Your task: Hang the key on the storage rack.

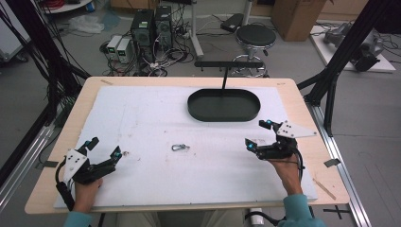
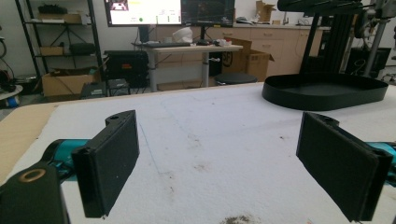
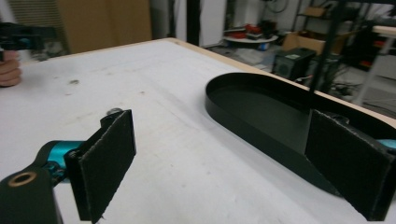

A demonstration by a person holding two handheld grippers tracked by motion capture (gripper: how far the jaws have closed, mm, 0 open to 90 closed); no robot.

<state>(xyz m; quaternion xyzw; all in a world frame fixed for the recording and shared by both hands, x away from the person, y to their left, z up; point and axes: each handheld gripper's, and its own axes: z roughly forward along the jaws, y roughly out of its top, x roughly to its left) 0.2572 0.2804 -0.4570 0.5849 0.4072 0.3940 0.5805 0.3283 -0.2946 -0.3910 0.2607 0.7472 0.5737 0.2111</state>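
A small metal snap clip (image 1: 179,147) lies on the white board (image 1: 151,113) near the middle of the table. Far right of centre sits a black oval tray (image 1: 223,105), with nothing in it; it appears too in the left gripper view (image 2: 322,91) and the right gripper view (image 3: 261,112). My left gripper (image 1: 105,147) rests at the front left, open, nothing between its pads (image 2: 112,158). My right gripper (image 1: 257,134) hovers at the front right, just short of the tray, open with nothing between its pads (image 3: 105,158). The clip lies between the two grippers, apart from both.
A black T-shaped stand (image 1: 228,64) rises just behind the tray. The wooden table edge (image 1: 61,142) frames the board. Beyond the table are a stool (image 1: 255,35), computer towers (image 1: 151,26) and cables on the floor. Black frame posts (image 1: 331,85) stand at the right.
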